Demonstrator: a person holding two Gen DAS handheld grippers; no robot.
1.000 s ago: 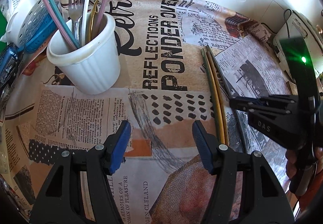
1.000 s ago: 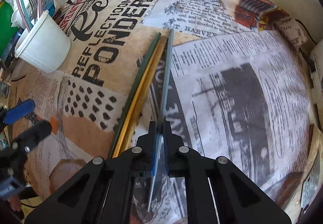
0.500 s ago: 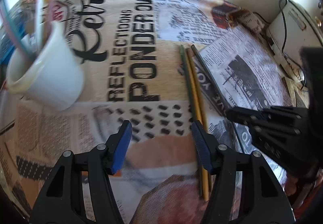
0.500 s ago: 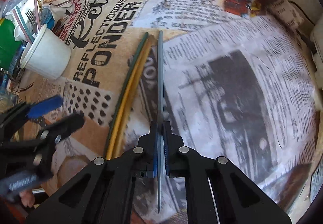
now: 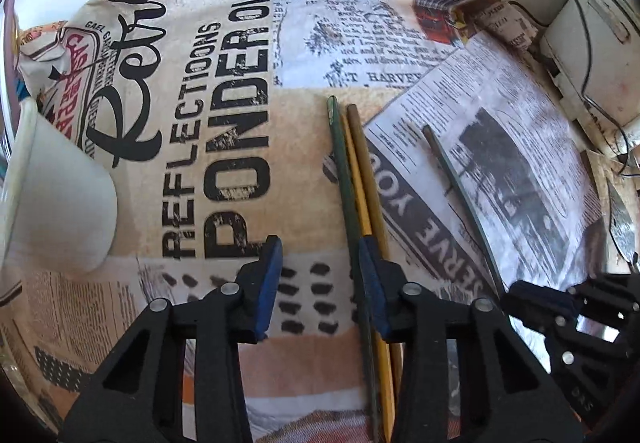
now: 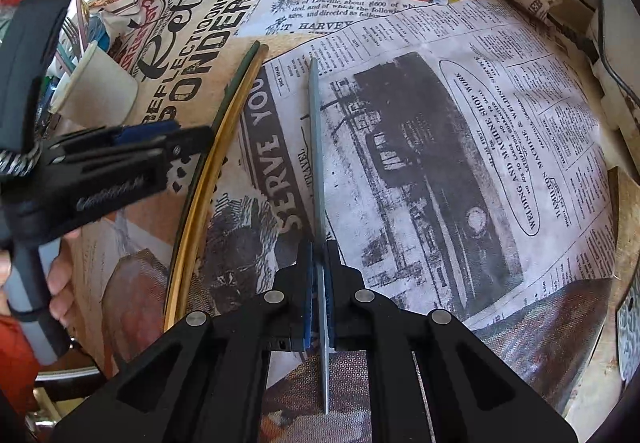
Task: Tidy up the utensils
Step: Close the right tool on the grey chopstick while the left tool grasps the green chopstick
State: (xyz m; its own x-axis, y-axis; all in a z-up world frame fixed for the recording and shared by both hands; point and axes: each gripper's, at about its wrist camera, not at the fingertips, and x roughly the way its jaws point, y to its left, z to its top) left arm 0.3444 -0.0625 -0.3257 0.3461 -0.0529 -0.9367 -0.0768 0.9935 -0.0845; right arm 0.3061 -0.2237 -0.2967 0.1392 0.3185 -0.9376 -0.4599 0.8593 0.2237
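Three chopsticks, green [image 5: 340, 171], yellow [image 5: 358, 187] and brown [image 5: 370, 179], lie side by side on the newsprint tablecloth [image 5: 224, 91]. My left gripper [image 5: 320, 279] hovers over their near half. Its jaws are closing; the right pad [image 5: 370, 283] sits above the yellow and green sticks, and the pads press on nothing. My right gripper [image 6: 318, 275] is shut on a grey chopstick [image 6: 316, 147], which is also in the left wrist view [image 5: 452, 179], to the right of the other three. A white cup [image 6: 104, 91] with several utensils stands at far left [image 5: 60, 203].
A white box with black cables [image 5: 592, 63] sits at the table's right edge. A metal utensil [image 5: 622, 219] lies near it. A person's hand [image 6: 60, 283] holds the left gripper [image 6: 180, 141]. A white wall runs behind the table.
My left gripper moved right from beside the cup to over the three chopsticks, and its jaws narrowed. The right gripper carried the grey chopstick rightward, away from the other three.
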